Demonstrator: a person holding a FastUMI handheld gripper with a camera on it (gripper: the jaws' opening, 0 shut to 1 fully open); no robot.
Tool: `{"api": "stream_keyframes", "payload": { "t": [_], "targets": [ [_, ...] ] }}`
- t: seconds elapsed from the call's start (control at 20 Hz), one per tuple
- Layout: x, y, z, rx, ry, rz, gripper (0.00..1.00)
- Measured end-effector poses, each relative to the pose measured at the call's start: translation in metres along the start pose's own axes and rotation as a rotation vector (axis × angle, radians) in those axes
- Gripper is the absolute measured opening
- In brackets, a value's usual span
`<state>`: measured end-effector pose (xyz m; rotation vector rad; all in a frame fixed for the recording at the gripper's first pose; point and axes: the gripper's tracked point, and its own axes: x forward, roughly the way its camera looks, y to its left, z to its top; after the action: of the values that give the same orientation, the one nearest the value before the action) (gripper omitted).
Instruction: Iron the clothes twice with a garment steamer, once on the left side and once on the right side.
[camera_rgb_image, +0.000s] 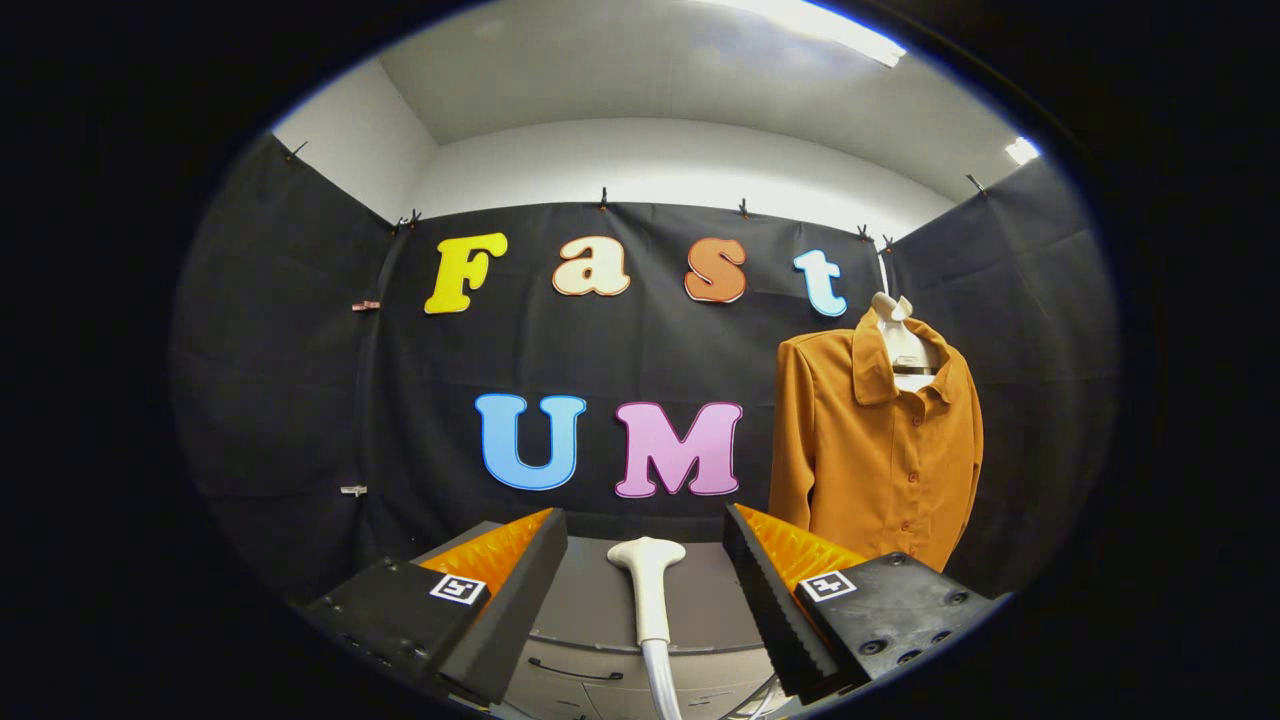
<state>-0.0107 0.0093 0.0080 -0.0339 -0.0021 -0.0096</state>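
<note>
Jaws: spread wide, nothing clasped. Gripper (645, 540) holds both fingers clear of every object, with a broad gap between them; each finger carries a small square marker tag on its upper face, and the inner faces are ridged.

Garment steamer (648, 580): white handheld head with a flared, rounded top and a slim neck. It lies on the table in the gap between the two fingers, roughly midway, touching neither. Its wide end points away toward the booth wall; a pale hose runs from its near end back toward the camera and passes out of sight below.

Table (590, 600): grey top with a curved front edge, seen between and just beyond the fingers. A drawer front with a dark bar handle (575, 672) sits below the edge.

Shirt (875, 450): orange-brown, long-sleeved, collared, with a row of buttons down the front, fastened. It hangs upright on a pale hanger or form (900, 335) whose white neck shows inside the open collar. It stands beyond the right finger, well apart from the steamer, in front of the black cloth near the corner where the back wall meets the right-hand wall. Both sleeves hang straight down at its sides.

Booth wall (300, 400): black cloth pinned along its top edge with small clips; white room wall and ceiling lights above.
</note>
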Motion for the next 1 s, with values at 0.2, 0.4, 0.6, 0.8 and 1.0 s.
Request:
{"api": "stream_keyframes", "payload": {
  "t": [0.2,0.4,0.6,0.8,1.0],
  "targets": [
    [-0.003,0.002,-0.002,-0.003,0.008,-0.004,0.98],
    [-0.004,0.005,-0.004,0.000,0.016,-0.017,0.98],
    [-0.004,0.012,-0.008,0.004,0.036,-0.024,0.98],
    [0.002,0.019,-0.019,0.018,0.080,-0.034,0.98],
    [0.009,0.023,-0.031,0.030,0.122,-0.052,0.98]
  ]
}}
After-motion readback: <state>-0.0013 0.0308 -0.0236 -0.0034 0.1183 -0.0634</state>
